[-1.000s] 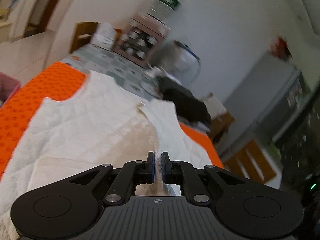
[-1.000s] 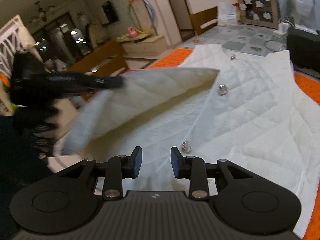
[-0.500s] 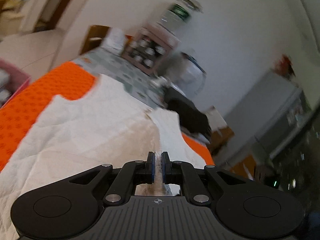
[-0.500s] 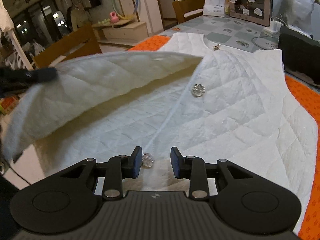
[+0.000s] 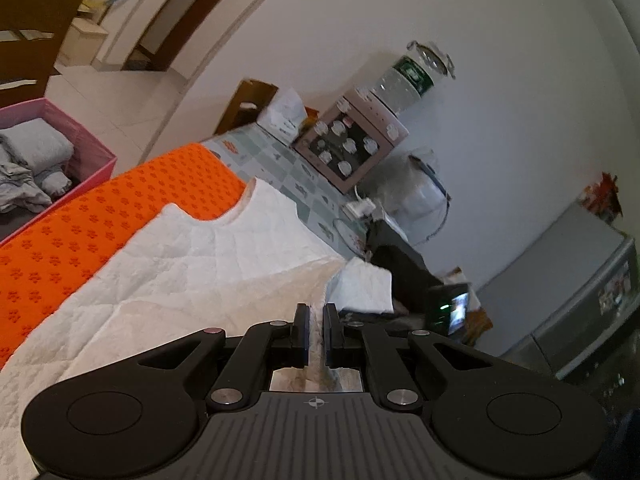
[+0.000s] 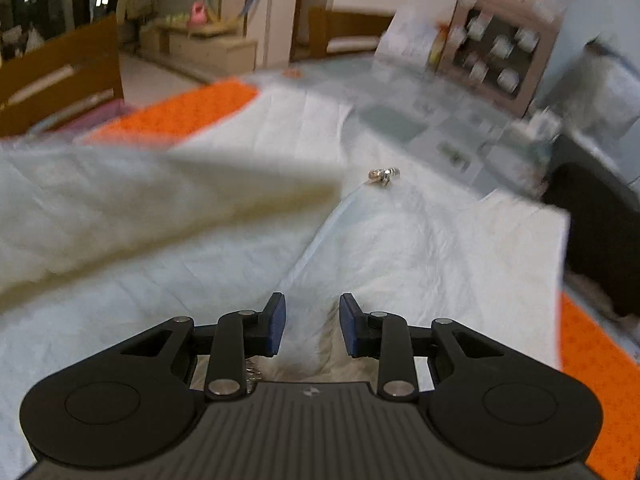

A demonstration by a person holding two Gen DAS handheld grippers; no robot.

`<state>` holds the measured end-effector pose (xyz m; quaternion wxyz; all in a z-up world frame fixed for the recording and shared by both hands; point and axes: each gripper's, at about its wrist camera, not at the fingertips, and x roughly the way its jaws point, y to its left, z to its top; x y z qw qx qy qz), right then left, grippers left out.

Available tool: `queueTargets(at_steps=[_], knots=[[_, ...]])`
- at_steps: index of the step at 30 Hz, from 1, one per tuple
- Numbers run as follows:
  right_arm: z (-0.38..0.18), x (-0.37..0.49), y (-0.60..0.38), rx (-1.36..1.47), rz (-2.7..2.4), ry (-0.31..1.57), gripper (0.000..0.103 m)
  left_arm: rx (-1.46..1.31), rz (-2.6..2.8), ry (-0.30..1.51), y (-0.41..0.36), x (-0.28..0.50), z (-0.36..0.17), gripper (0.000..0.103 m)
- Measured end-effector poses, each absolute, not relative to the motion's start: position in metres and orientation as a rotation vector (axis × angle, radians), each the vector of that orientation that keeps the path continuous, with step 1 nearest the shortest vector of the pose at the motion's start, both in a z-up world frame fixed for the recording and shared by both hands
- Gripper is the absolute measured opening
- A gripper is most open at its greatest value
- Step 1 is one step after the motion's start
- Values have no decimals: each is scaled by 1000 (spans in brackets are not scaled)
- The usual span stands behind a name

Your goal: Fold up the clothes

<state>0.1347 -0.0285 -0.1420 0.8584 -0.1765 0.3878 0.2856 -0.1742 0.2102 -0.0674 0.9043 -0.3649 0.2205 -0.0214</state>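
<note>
White quilted vest [image 5: 208,256] lies spread over an orange mat [image 5: 80,232] on the worktop, filling the lower left of the left wrist view. Left hand-held gripper [image 5: 316,330] is pressed together on a raised flap of the vest, which drapes across the left of the right wrist view. Right hand-held gripper [image 6: 312,330] hovers low over the vest's front opening, jaws closing with fabric beneath but not pinched. A metal clasp [image 6: 383,175] sits at the neckline, centre frame.

One white quilted vest [image 5: 208,256] on one orange dotted mat [image 5: 120,208]. One metal clasp [image 6: 383,175] visible on the vest. One pink fabric bin [image 5: 86,142]. Two black two-finger grippers: left [image 5: 316,322], right [image 6: 312,320].
</note>
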Motion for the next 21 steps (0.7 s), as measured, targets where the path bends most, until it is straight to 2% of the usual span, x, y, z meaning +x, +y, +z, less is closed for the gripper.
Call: queueTargets(at_steps=[7, 13, 21], knots=[[-150, 139, -31, -302, 623, 822, 34, -767, -93, 474, 204, -173, -71, 9], [-128, 110, -50, -259, 669, 824, 34, -695, -229, 532, 175, -152, -77, 9], [-107, 37, -87, -166, 727, 869, 34, -568, -424, 730, 130, -118, -107, 9]])
